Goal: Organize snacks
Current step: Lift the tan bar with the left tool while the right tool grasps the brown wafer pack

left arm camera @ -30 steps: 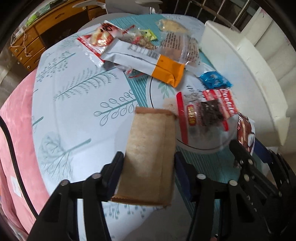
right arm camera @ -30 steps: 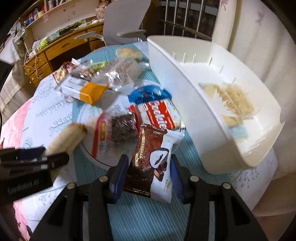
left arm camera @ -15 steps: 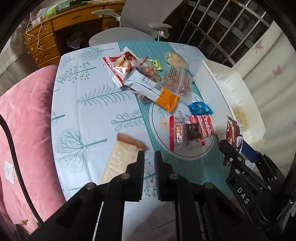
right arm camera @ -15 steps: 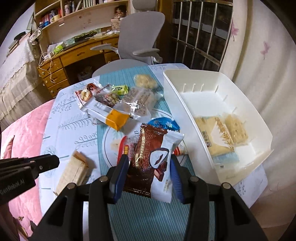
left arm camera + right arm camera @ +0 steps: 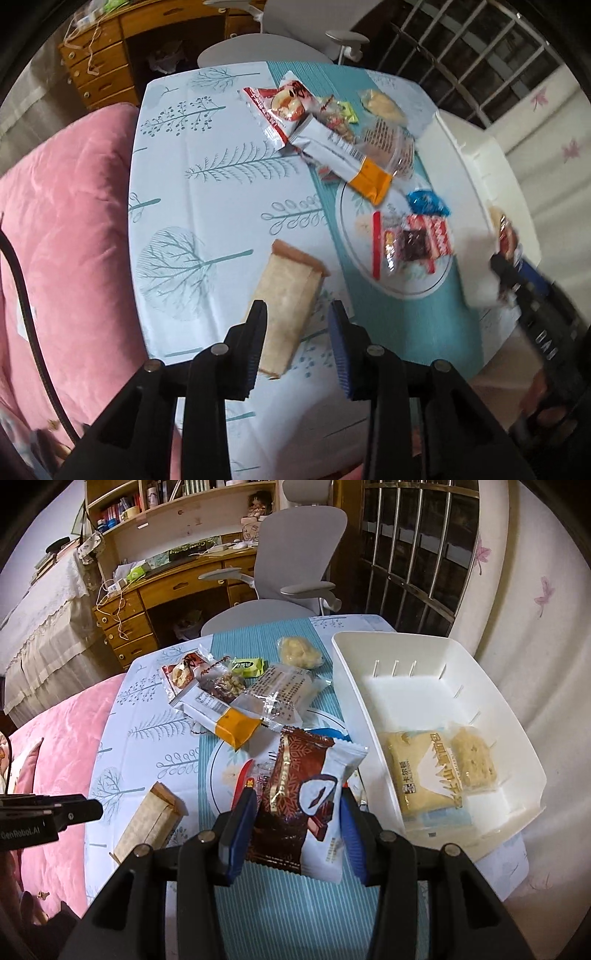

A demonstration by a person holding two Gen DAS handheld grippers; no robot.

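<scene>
left gripper [image 5: 297, 314]: points steeply down | jaws opening, nothing between the pads | right gripper [image 5: 297, 805]: angled down, clamped on a packet | seen at 3 o'clock from left

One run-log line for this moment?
left gripper: opening, empty, above tan packet | right gripper: shut on brown-white packet | bin: two snacks

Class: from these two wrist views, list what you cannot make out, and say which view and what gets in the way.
- Blue packet: right wrist view, mostly hidden behind the brown packet held in the right gripper.
- Right gripper and its packet: left wrist view, blurred at the right edge.
- Print on the clear wrapper: too small to read.
- Tan packet's near end: left wrist view, covered by a finger of the opening left gripper.
</scene>
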